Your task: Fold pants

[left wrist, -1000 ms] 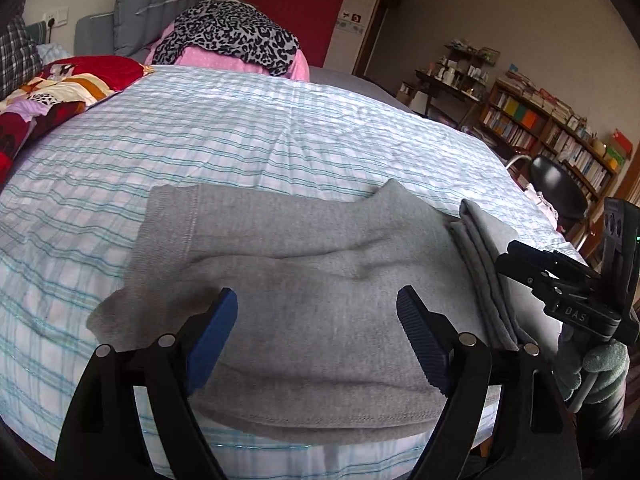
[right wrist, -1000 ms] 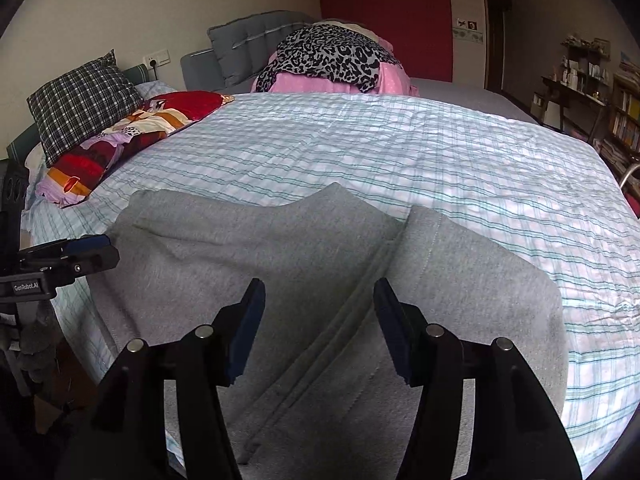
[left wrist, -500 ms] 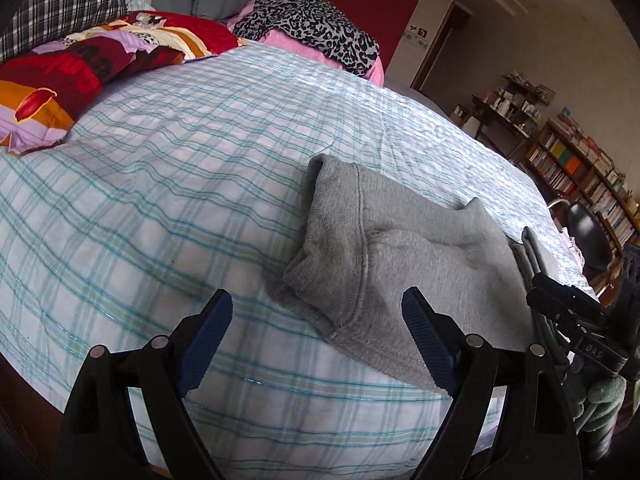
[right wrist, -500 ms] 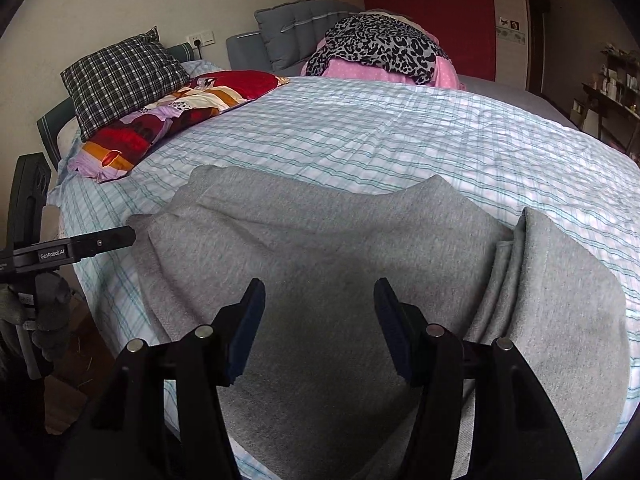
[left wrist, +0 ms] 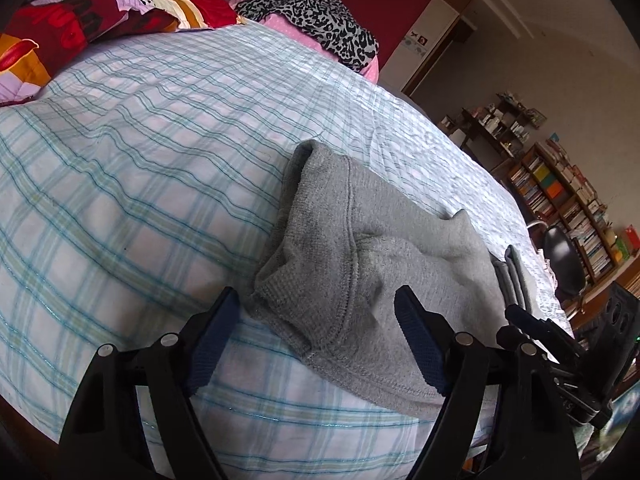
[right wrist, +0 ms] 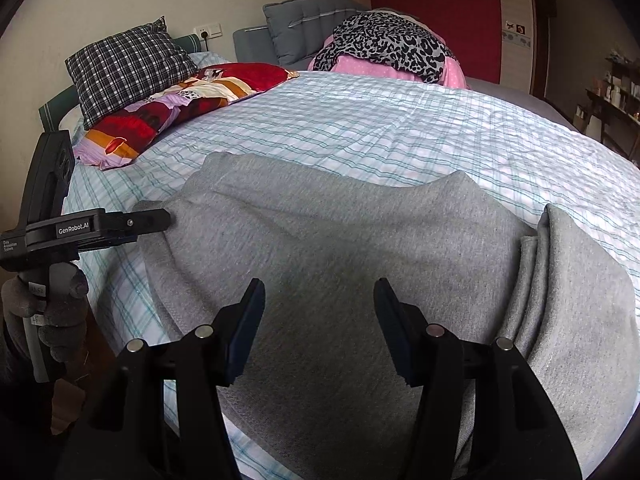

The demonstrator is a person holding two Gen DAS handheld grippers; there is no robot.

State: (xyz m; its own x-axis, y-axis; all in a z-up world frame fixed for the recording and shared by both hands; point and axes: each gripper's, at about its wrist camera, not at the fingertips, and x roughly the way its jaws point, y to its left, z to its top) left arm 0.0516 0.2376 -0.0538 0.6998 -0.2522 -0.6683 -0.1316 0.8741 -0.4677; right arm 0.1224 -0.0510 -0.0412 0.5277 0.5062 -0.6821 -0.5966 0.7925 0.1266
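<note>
Grey pants (right wrist: 340,248) are seen lying partly folded on the checked bedsheet (left wrist: 132,168), near the bed's front edge. The left gripper (left wrist: 320,332) is held at the pants' left corner, at seven o'clock of the garment; its jaws are closing, with nothing pressed yet. The right gripper (right wrist: 320,320) is held above the cloth, jaws apart, gripping nothing.

Bed (right wrist: 400,128) with plaid sheet, grey headboard (right wrist: 304,28), red wall panel (right wrist: 436,12); bookshelves (left wrist: 560,200), beige walls
</note>
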